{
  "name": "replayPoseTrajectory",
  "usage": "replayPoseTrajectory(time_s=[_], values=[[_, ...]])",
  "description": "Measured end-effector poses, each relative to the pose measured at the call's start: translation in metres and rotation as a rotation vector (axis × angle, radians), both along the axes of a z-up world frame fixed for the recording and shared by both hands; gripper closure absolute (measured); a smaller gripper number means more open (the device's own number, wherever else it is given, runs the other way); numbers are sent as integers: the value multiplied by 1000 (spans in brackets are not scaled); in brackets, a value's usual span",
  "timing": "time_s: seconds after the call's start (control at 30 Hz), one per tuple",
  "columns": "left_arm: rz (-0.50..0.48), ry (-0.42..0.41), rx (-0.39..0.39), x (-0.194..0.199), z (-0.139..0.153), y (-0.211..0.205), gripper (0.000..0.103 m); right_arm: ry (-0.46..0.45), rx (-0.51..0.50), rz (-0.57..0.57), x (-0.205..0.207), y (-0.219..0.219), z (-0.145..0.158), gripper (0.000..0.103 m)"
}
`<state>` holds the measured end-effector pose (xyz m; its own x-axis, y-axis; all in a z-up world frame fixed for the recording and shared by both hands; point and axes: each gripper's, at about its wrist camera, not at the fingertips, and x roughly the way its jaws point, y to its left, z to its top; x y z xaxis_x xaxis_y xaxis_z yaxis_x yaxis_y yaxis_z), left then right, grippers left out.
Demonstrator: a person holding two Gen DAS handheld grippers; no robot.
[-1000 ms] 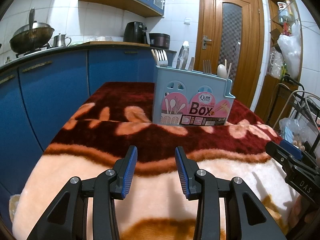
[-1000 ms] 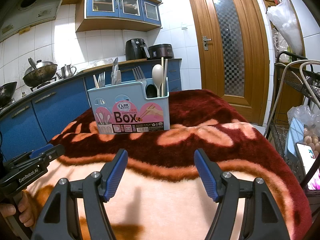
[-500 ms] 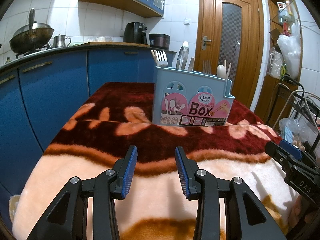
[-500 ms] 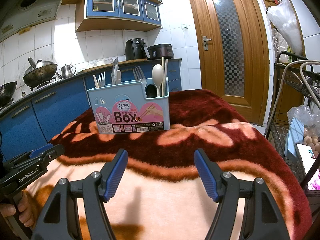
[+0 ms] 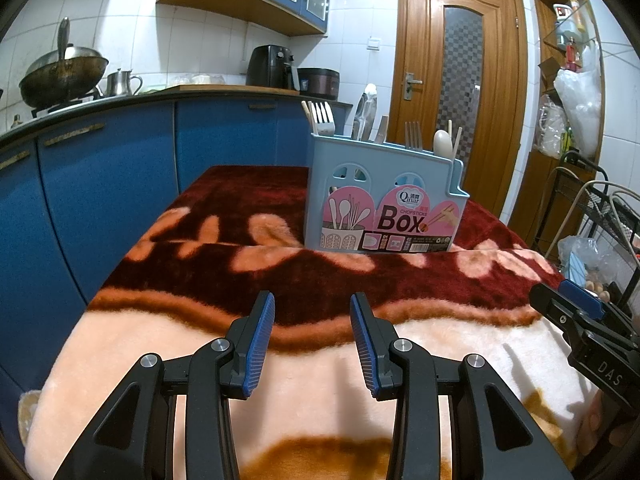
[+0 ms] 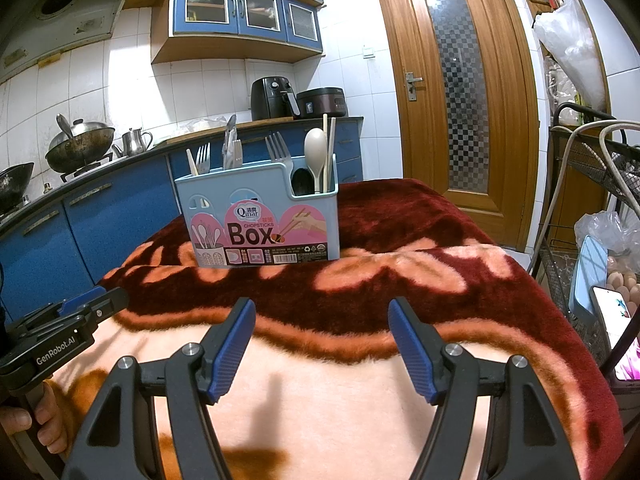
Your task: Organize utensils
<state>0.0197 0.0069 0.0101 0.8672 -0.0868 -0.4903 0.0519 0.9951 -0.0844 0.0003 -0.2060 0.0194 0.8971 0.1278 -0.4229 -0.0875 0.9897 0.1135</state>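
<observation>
On the blanket-covered table [image 6: 460, 380], well short of the upright blue utensil box [image 6: 260, 224] holding forks, spoon and chopsticks, left gripper [image 5: 312, 344] hovers narrowly parted and empty, right gripper [image 6: 322, 344] wide apart, empty.

Front label of blue utensil holder [image 6: 260, 216], frame centre: "Qinar", "CHOPSTICKS", "Box". Left gripper [image 6: 92, 304], lower left: "GenRobot.AI". Right gripper [image 5: 576, 312], lower right: "DAS".

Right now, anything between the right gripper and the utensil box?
Nothing: only bare blanket between the right gripper and the utensil box, in the right wrist view.
</observation>
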Motion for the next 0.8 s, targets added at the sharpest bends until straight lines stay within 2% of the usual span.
replayPoseTrajectory(time_s=[0.8], values=[[-1,-5,4,1,1,0,63,-1,0,0,0,0,0,31]])
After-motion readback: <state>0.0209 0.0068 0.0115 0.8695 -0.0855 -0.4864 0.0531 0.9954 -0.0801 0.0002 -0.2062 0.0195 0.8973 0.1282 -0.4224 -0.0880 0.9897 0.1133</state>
